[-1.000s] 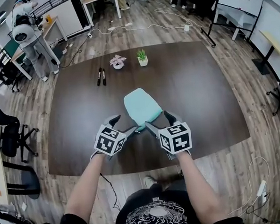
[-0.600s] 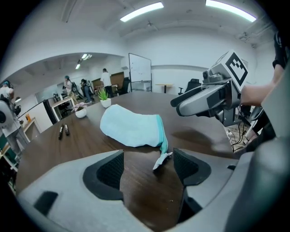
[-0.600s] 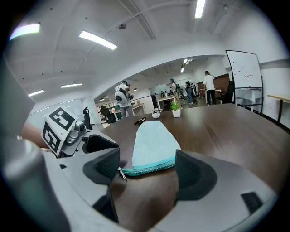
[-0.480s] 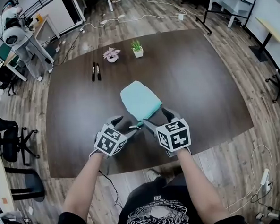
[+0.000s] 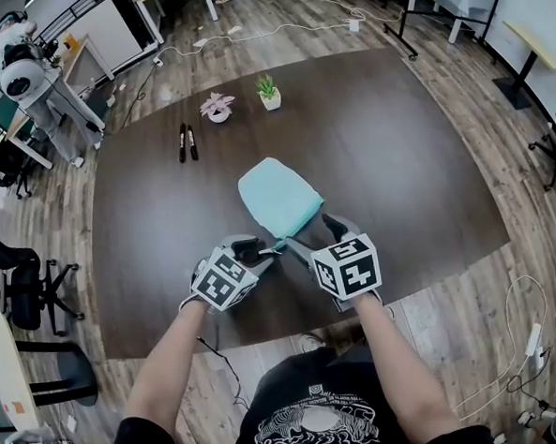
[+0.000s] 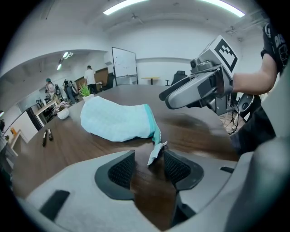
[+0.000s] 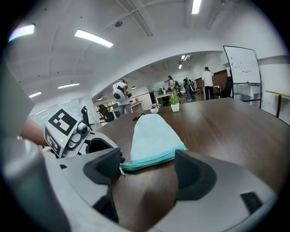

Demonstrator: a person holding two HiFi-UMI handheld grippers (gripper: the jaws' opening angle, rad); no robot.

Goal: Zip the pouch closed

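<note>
A light-blue pouch [image 5: 276, 196] lies flat on the dark table [image 5: 396, 162], its teal zipper edge [image 7: 152, 159] turned toward me. My left gripper [image 5: 257, 251] sits low at the pouch's near-left corner. Its jaws have just been closing, and a small fabric tab [image 6: 156, 152] at the zipper's end stands between the pads [image 6: 118, 169], close to the right one, with the left one apart. My right gripper [image 5: 315, 238] stands open just before the zipper edge, its jaws wide on either side of it. The metal pull [image 7: 121, 170] hangs by its left pad.
Two black markers [image 5: 187, 142] and two small potted plants [image 5: 216, 106] [image 5: 268, 90] sit at the table's far side. The table's front edge [image 5: 266, 332] is just below the grippers. Office chairs [image 5: 23, 279] stand at the left.
The left gripper has sunk toward the pouch's corner and rolled, and its jaws have narrowed around the tab. The right gripper has come down a little.
</note>
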